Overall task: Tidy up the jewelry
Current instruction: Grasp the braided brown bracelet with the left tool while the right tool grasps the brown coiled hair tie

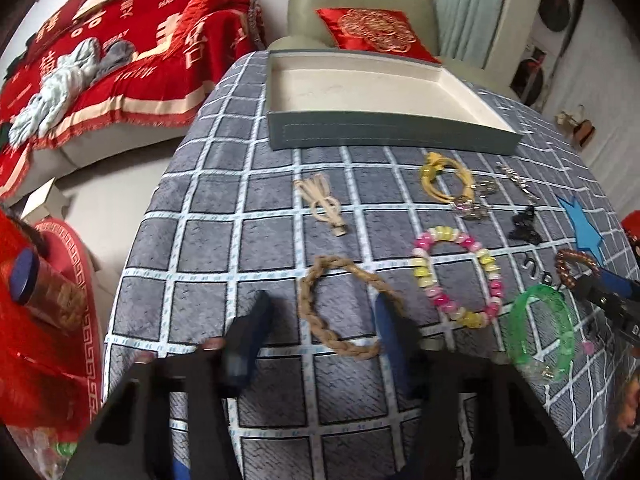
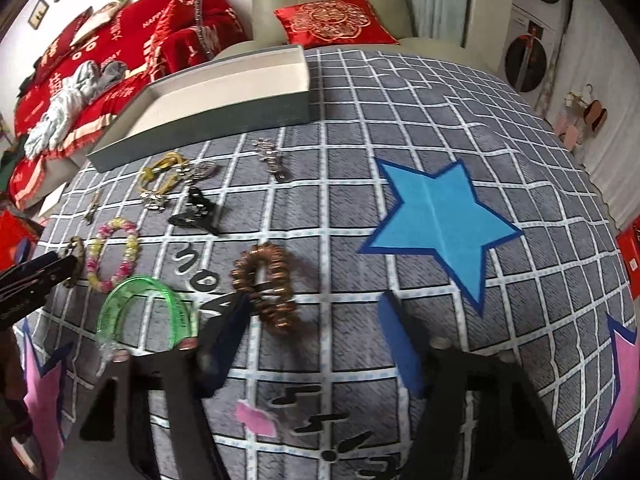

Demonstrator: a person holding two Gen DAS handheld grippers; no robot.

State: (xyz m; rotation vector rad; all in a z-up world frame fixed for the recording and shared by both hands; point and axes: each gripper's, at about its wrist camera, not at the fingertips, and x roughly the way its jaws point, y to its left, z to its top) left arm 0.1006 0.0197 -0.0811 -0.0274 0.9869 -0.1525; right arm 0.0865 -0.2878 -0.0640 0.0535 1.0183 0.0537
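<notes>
My left gripper (image 1: 320,328) hangs over the grey checked cloth (image 1: 224,248), jaws part open, pads not pressing anything; the braided tan bracelet (image 1: 344,308) lies flat btwn the fingers, its right edge under the 3 o'clock finger (image 1: 390,336). Pink/yellow bead bracelet (image 1: 456,276) sits at 2 o'clock of it, green bangle (image 1: 540,336) further at 3. Right gripper (image 2: 316,328) also part open, holding nothing; copper bead bracelet (image 2: 268,288) lies just by its 9 o'clock finger (image 2: 228,332), touching or not I can't tell. Empty tray (image 1: 384,132) sits at 12 o'clock, far side.
</notes>
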